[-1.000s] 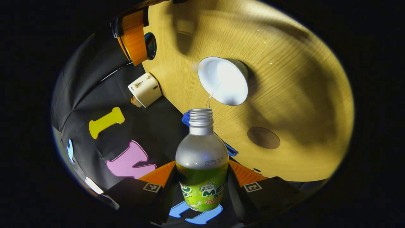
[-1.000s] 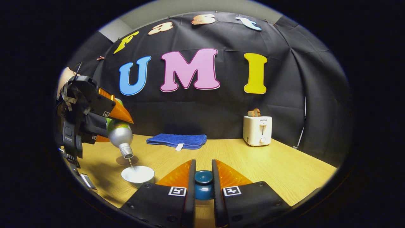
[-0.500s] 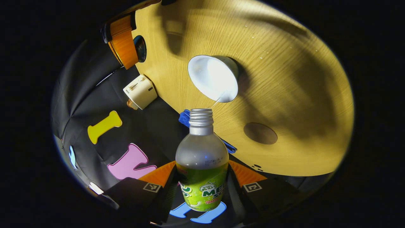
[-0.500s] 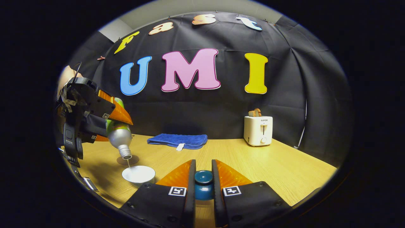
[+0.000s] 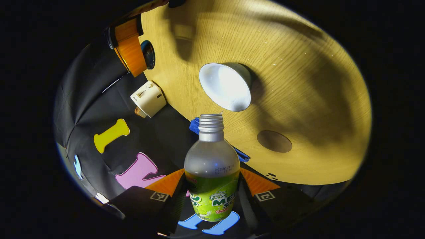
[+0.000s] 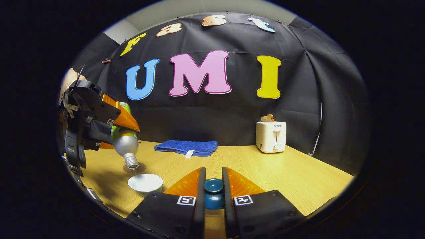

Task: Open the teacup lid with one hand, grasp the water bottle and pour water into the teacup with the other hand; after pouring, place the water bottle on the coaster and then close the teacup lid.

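The left hand-held gripper (image 5: 212, 189) clamps the water bottle (image 5: 212, 166) at lower centre, its mouth tipped over the open teacup (image 5: 225, 87) to pour. The right hand-held gripper (image 6: 213, 186) pinches the teacup lid (image 6: 213, 194) at bottom centre, keeping it clear of the cup

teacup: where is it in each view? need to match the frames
Left gripper view: the teacup sits upper centre, open, just beyond the bottle mouth.
Right gripper view: the teacup sits lower left on the table, under the tilted bottle.
Shared landmark: the toaster, left of the cup in the left gripper view; right of centre by the wall in the right gripper view.
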Motion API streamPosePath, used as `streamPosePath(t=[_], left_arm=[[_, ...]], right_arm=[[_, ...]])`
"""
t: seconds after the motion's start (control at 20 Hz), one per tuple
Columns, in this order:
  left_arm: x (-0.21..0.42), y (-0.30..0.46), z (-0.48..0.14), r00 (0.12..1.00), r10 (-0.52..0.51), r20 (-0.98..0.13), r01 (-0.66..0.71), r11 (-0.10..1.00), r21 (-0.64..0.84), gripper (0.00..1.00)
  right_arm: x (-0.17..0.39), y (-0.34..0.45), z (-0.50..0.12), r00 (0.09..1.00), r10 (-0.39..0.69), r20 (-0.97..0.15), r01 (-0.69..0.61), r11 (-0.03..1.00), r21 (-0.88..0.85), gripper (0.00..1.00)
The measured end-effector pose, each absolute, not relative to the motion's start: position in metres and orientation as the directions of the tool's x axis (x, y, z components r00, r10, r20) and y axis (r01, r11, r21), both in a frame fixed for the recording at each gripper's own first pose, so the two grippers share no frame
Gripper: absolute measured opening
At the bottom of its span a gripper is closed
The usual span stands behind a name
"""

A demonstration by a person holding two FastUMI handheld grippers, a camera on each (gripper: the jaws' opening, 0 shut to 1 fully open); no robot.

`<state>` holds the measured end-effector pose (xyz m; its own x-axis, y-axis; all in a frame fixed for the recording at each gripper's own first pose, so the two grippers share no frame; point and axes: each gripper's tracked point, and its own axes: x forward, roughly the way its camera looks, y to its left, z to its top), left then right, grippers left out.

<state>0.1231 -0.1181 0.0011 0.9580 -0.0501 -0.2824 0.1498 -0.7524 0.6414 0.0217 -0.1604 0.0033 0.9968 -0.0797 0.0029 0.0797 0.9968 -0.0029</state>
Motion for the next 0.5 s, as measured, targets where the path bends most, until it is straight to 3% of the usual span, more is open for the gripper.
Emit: streamPosePath(t=[0.35,0.5], left_arm=[[0.1191,-0.1187,-0.0004,0.959,-0.07,-0.275,0.136,-0.737,0.662,0.79],[0.1225,-0.121,0.0053,0.963,-0.13,-0.234,0.085,-0.682,0.726,0.79]], right_arm=[[0.0214,-0.1607,0.0035,0.997,-0.08,0.003,0.08,0.997,-0.003,0.27],[0.0215,-0.1604,0.0032,0.997,-0.08,0.003,0.08,0.997,-0.003,0.27]])
